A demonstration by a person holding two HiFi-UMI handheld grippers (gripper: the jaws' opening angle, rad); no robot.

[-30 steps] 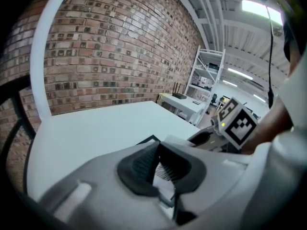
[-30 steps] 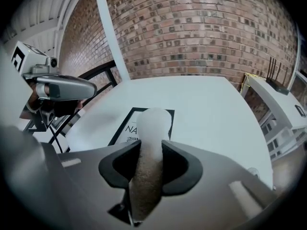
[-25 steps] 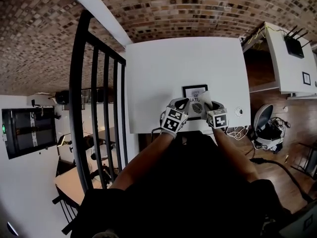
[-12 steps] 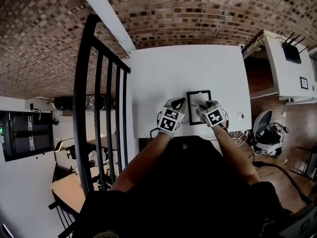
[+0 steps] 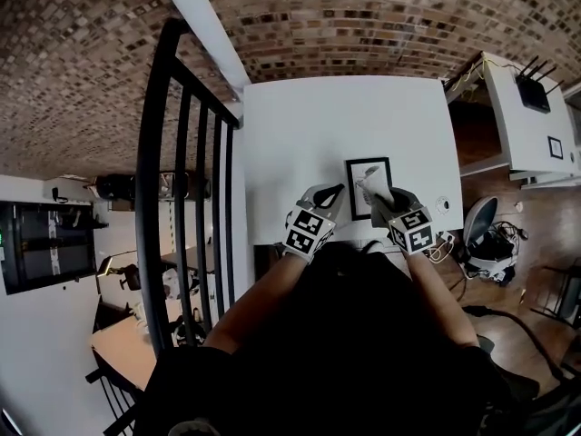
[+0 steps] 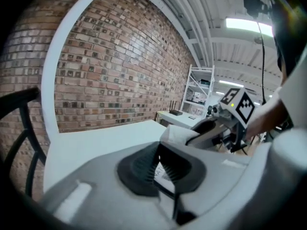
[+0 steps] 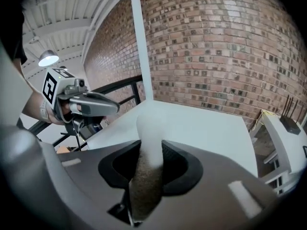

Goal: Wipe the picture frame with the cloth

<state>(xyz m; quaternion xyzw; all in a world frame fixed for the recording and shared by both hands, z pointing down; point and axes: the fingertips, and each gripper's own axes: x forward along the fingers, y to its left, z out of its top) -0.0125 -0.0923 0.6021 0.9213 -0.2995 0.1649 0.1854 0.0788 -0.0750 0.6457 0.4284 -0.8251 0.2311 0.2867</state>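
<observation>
A black picture frame (image 5: pixel 365 175) with a printed sheet lies on the white table (image 5: pixel 309 125), near its front edge. My left gripper (image 5: pixel 334 192) is shut on the frame's left edge; the print (image 6: pixel 163 174) shows between its pads. To the right, my right gripper (image 5: pixel 379 203) is shut on a white cloth (image 5: pixel 375 185), whose free end rises over the frame's right side. In the right gripper view the cloth (image 7: pixel 149 128) stands up between the pads, with the left gripper (image 7: pixel 112 108) to the left. The left gripper view shows the cloth (image 6: pixel 180 133) and the right gripper (image 6: pixel 201 133).
A black metal railing (image 5: pixel 172 198) runs along the table's left side. A white shelf unit with a router (image 5: pixel 534 94) stands to the right. A small round object (image 5: pixel 442 204) lies at the table's front right corner. Cables and a chair (image 5: pixel 486 234) are on the floor below.
The right gripper has drawn the cloth back from the top of the frame towards the frame's right side and the person. The left gripper stays at the frame's left edge.
</observation>
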